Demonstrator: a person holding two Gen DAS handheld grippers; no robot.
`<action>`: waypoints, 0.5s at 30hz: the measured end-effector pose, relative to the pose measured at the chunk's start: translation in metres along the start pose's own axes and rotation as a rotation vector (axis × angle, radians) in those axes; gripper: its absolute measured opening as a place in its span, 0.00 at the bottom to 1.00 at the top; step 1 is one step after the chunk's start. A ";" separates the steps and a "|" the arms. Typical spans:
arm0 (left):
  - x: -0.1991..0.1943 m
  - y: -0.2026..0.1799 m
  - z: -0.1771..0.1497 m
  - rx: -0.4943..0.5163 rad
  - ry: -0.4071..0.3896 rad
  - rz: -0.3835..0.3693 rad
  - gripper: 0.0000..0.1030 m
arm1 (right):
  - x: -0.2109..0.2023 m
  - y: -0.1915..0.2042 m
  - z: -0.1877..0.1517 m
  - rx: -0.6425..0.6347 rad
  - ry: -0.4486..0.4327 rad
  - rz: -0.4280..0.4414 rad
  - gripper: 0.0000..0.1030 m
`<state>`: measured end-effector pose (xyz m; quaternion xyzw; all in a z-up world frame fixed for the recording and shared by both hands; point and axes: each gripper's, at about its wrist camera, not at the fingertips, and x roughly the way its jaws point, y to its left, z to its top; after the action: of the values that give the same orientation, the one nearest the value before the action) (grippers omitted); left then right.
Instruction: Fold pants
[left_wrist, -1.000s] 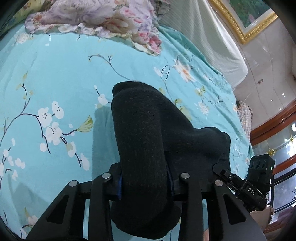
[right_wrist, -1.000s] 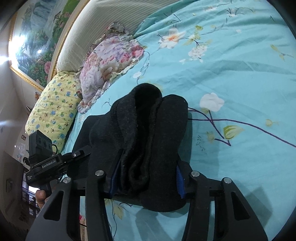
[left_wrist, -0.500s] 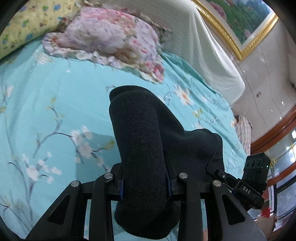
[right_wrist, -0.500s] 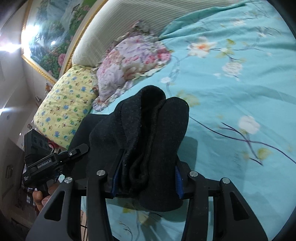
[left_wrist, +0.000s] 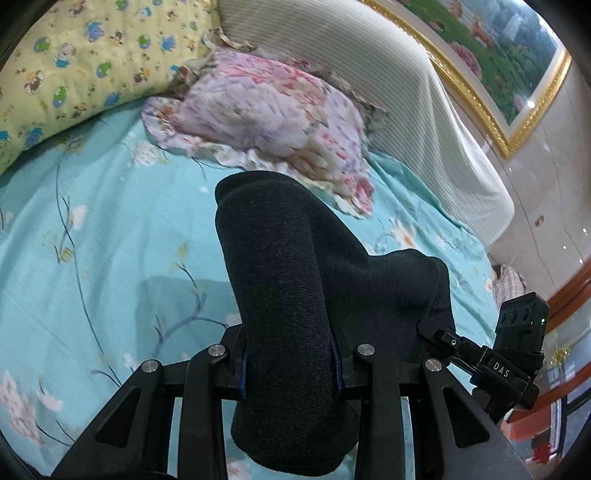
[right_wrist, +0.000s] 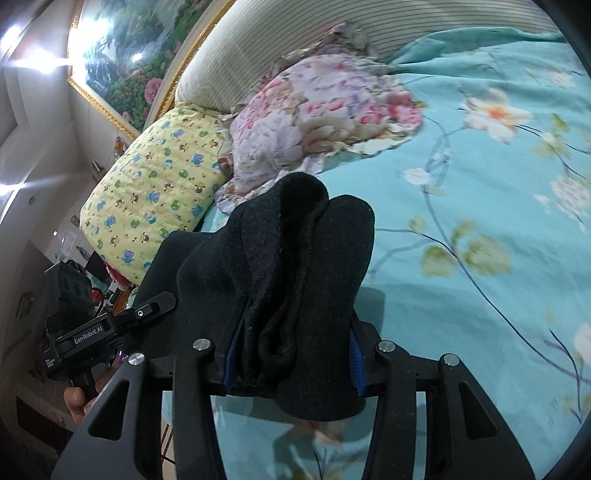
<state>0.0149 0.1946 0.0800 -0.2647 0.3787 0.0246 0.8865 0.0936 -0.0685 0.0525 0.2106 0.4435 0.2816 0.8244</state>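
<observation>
Claw pads (left_wrist: 242, 373) mostly behind pants (left_wrist: 280, 295)

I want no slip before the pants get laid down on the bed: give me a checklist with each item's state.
1. Left gripper shut on the black pants: ok, fabric fills the jaws.
2. Right gripper shut on the pants: ok, a bunched fold sits between the jaws.
3. Pants spanning both grippers without sagging loose: ok, cloth runs from one to the other.
4. Teal bedsheet ahead free for laying down: ok.
5. Floral pillow clear of the drop zone: cannot tell, it lies close behind the pants.
6. Lower part of the pants aligned: cannot tell, hidden.
</observation>
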 end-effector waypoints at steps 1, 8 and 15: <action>0.000 0.003 0.003 -0.003 -0.003 0.007 0.31 | 0.005 0.002 0.004 -0.003 0.005 0.004 0.47; 0.011 0.024 0.021 -0.027 -0.019 0.046 0.31 | 0.039 0.008 0.026 -0.024 0.036 0.014 0.47; 0.027 0.036 0.036 -0.035 -0.023 0.089 0.31 | 0.071 0.009 0.043 -0.041 0.062 0.011 0.47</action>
<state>0.0490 0.2393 0.0663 -0.2626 0.3795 0.0737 0.8841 0.1591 -0.0192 0.0366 0.1874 0.4619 0.3014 0.8128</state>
